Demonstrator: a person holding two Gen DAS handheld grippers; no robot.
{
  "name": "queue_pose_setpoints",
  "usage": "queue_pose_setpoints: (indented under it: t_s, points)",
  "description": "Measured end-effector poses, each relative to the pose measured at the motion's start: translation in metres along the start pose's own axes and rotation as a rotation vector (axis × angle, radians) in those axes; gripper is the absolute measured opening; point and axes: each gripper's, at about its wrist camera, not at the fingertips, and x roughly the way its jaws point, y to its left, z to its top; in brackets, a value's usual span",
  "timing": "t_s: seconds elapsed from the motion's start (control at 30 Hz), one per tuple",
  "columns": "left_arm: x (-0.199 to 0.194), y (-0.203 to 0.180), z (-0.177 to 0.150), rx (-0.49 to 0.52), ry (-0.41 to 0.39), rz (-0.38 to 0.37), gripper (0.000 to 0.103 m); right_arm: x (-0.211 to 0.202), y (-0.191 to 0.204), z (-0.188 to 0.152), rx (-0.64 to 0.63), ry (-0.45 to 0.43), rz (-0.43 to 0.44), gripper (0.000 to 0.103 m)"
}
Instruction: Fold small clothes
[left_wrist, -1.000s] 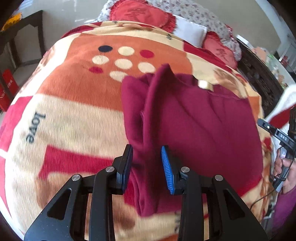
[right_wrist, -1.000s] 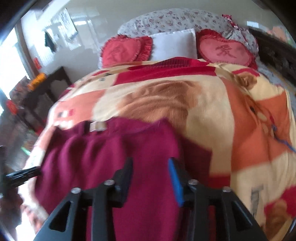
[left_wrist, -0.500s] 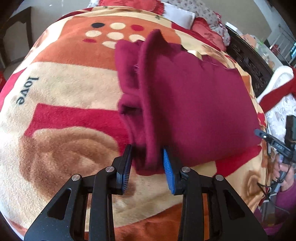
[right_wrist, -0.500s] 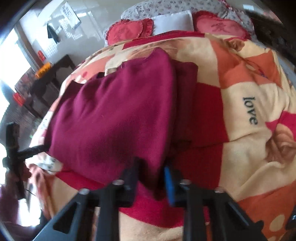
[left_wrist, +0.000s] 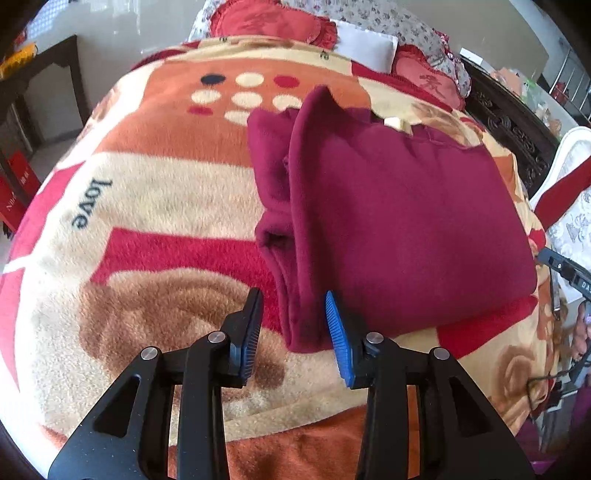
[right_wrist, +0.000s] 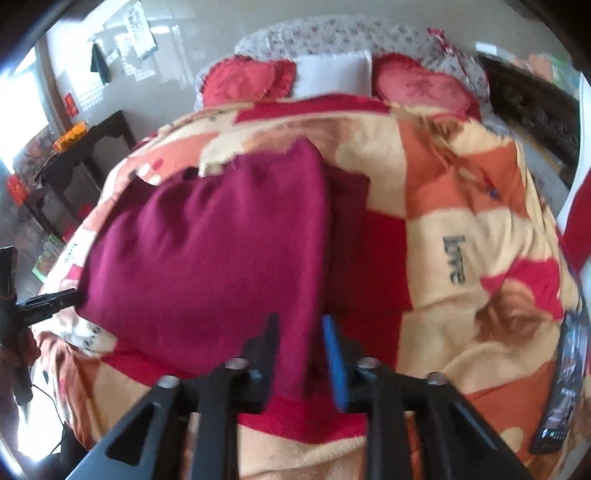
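A dark red fleece garment (left_wrist: 399, 221) lies on the patterned blanket (left_wrist: 147, 206), its side parts folded under along both edges. My left gripper (left_wrist: 293, 325) is open, its jaws astride the garment's near left corner, the fabric loose between them. In the right wrist view the garment (right_wrist: 221, 251) fills the middle. My right gripper (right_wrist: 301, 339) holds its near right corner between its fingers, jaws close around the fabric. The view is blurred.
Red heart cushions (left_wrist: 266, 22) and a white pillow (left_wrist: 365, 48) lie at the head of the bed. A dark side table (right_wrist: 85, 155) stands to the left. A dark carved bed frame (left_wrist: 509, 125) runs along the right. A phone (right_wrist: 565, 398) lies on the blanket.
Both grippers pulled the garment's near edge toward me and laid it flat. My left jaws have opened and let go of the corner. The right jaws have parted slightly.
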Motion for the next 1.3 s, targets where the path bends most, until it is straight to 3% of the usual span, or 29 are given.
queue_pose_setpoints:
  t_s: [0.23, 0.47, 0.8, 0.93, 1.03, 1.3]
  points:
    - [-0.004, -0.017, 0.016, 0.043, -0.042, 0.026, 0.036, 0.020, 0.046, 0.014, -0.092, 0.024, 0.069, 0.037]
    - [0.011, -0.025, 0.027, 0.060, -0.036, 0.042, 0.035, 0.053, 0.096, 0.027, -0.202, 0.038, 0.120, 0.037]
    - [0.035, -0.021, 0.029, 0.050, 0.000, 0.061, 0.036, 0.093, 0.114, 0.030, -0.251, 0.108, 0.109, 0.037]
    - [0.038, -0.016, 0.032, 0.023, 0.003, 0.040, 0.036, 0.096, 0.125, 0.046, -0.245, 0.100, 0.149, 0.037]
    - [0.040, -0.010, 0.035, -0.009, 0.012, 0.015, 0.036, 0.116, 0.142, 0.056, -0.265, 0.142, 0.187, 0.037]
    - [0.042, 0.003, 0.038, -0.080, 0.024, -0.047, 0.036, 0.151, 0.185, 0.093, -0.317, 0.134, 0.175, 0.037]
